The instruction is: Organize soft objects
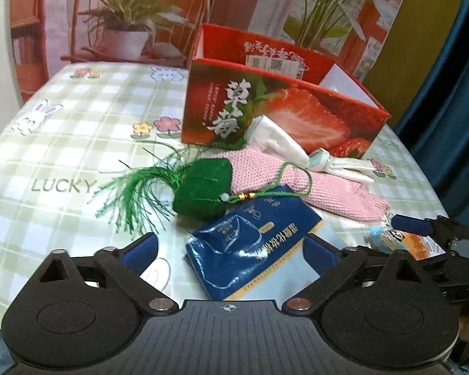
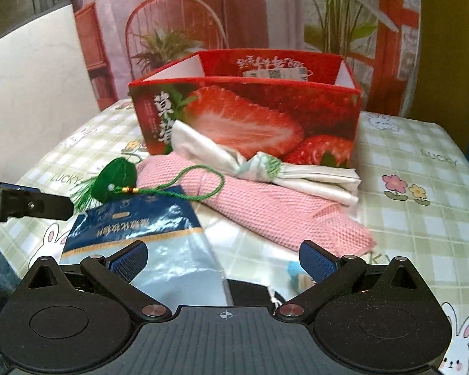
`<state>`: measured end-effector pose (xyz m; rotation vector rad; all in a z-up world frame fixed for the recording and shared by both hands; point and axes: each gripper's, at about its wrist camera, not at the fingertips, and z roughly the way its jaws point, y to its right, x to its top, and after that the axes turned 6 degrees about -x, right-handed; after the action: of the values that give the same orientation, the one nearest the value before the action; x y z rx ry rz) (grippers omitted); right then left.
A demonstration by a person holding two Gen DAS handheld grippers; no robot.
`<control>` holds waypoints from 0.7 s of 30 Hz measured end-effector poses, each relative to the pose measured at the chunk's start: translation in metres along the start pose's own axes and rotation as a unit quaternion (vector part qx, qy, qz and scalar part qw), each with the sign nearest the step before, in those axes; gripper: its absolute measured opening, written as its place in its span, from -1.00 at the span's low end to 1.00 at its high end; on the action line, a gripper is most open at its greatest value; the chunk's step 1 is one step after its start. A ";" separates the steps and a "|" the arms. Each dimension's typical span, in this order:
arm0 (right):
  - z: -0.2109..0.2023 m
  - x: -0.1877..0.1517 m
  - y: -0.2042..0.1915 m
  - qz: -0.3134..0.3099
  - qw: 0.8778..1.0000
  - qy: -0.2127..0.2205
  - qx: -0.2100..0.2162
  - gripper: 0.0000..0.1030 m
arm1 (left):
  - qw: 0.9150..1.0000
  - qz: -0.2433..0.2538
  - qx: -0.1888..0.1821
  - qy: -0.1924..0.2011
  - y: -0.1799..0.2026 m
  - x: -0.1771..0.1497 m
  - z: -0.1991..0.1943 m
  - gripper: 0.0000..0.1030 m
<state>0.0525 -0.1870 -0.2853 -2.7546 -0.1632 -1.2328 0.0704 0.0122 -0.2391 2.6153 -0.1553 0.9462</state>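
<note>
Strawberry box (image 1: 265, 115): one is standing on the bench (image 1: 78, 143).
Pink knitted cloth (image 1: 328, 190): one is lying in front.
White tied cloth (image 1: 284, 143): one is resting on the pink one.
Green tasselled sachet (image 1: 203, 190): one is lying beside.
Blue foil packet (image 1: 250, 250): one is lying nearest.
Small snack packet (image 1: 400, 237): one is showing, partly hidden.
Bunny prints (image 1: 34, 115): several are showing, uncounted.

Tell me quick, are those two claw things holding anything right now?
Left gripper: open, holding nothing; the blue packet lies between its fingers, ungripped.
Right gripper: open, holding nothing; the same packet's silver end sits between its fingers.
</note>
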 end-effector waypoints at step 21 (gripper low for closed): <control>0.025 -0.012 -0.005 -0.009 0.999 -0.028 0.032 0.77 | 0.997 -0.036 -0.037 -0.061 -0.010 -0.013 0.037 0.34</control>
<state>0.0626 -0.1789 -0.3106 -2.7393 -0.2292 -1.1350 0.0850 0.0082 -0.2767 2.5913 -0.1230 0.7434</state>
